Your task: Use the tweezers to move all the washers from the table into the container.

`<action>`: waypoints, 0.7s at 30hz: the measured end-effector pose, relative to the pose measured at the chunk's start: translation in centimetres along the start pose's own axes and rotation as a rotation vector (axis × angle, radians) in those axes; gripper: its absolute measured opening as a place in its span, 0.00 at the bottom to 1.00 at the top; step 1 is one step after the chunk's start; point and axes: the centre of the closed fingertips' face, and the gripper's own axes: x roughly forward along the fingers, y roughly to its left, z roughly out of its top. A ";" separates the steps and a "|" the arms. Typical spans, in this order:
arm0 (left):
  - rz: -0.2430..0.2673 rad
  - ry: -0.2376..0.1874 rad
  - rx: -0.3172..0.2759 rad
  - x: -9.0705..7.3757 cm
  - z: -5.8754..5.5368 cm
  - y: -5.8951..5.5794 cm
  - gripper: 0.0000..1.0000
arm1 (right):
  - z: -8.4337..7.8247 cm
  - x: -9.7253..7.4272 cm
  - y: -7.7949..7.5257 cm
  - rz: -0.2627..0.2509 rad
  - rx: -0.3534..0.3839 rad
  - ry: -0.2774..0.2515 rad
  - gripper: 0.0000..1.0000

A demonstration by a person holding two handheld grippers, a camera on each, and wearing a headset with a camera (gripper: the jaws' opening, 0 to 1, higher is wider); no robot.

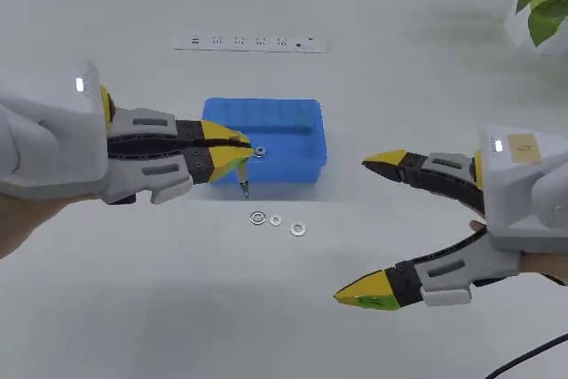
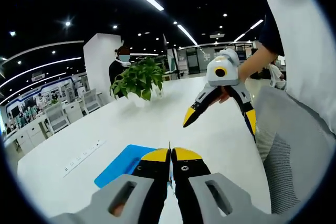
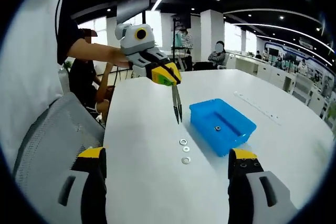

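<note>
The left gripper (image 1: 240, 153) is pinching the tweezers (image 1: 243, 185) by the blue container (image 1: 297, 161), three washers (image 1: 275, 220) are lying on the table (image 1: 177, 308) just beside it, and the right gripper (image 1: 359, 228) is gaping wide

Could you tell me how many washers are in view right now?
4 washers: three lie in a row on the table in front of the container; one sits inside it.
</note>
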 end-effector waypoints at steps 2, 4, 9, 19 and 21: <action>-0.001 0.005 -0.003 0.2 -0.5 -0.2 0.05 | -0.3 -0.2 0.2 0.000 0.014 0.005 0.98; 0.000 0.018 0.024 0.3 -1.0 -0.4 0.05 | -0.6 -0.3 0.1 -0.005 0.027 0.007 1.00; -0.025 0.008 0.029 1.1 -1.3 -0.8 0.05 | -1.3 -0.4 -0.2 -0.016 0.040 0.021 1.00; -0.043 0.018 -0.012 2.4 -2.9 -0.8 0.05 | -1.4 0.4 -0.5 -0.011 0.055 0.016 1.00; -0.042 0.015 -0.020 2.6 -3.0 -0.7 0.05 | -1.7 0.6 -0.6 -0.008 0.057 0.016 1.00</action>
